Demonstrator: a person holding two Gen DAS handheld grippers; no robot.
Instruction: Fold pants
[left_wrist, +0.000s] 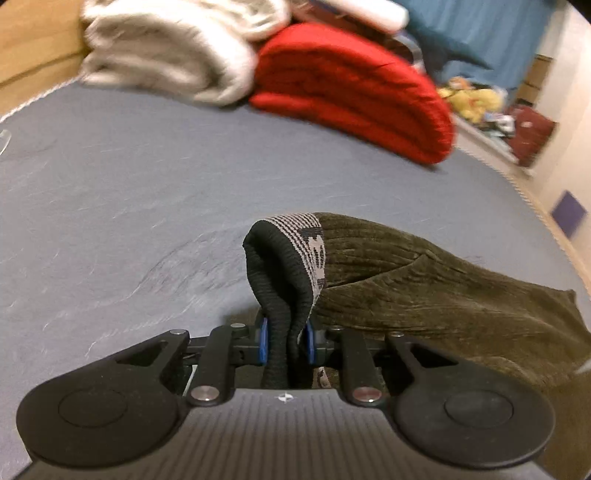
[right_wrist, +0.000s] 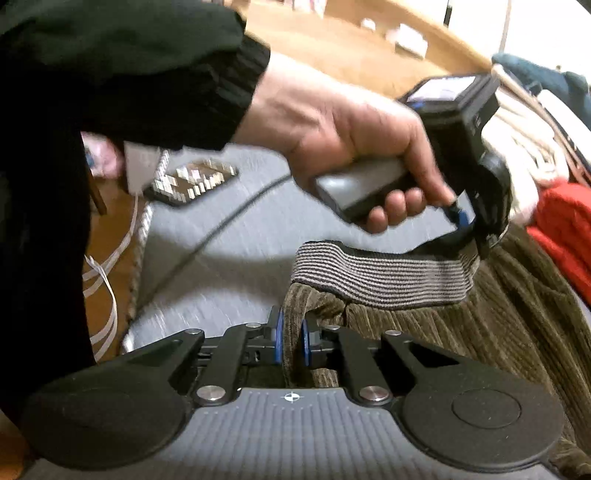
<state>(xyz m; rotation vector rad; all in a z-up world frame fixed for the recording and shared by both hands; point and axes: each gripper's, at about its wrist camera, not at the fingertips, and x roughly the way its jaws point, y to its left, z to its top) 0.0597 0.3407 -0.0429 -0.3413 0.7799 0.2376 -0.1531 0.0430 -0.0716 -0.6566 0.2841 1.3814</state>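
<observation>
Left tool first: its blue pads are drawn in tight, pinching a bunched fold of the black waistband of the pants. The band loops up from the pads, its striped grey face turned right, and the olive corduroy runs off to the right across the grey bed. Far left on the bed, a white blanket; beside it to the right, a red blanket.

Over to the right wrist view: the hand grips the left tool's handle up top, and the striped waistband stretches taut from that far tool down toward the near one. The right tool has its pads pressed close on a pinch of corduroy just under the band's left end. The pants spread right over the bed, with the red blanket at the far right edge.
</observation>
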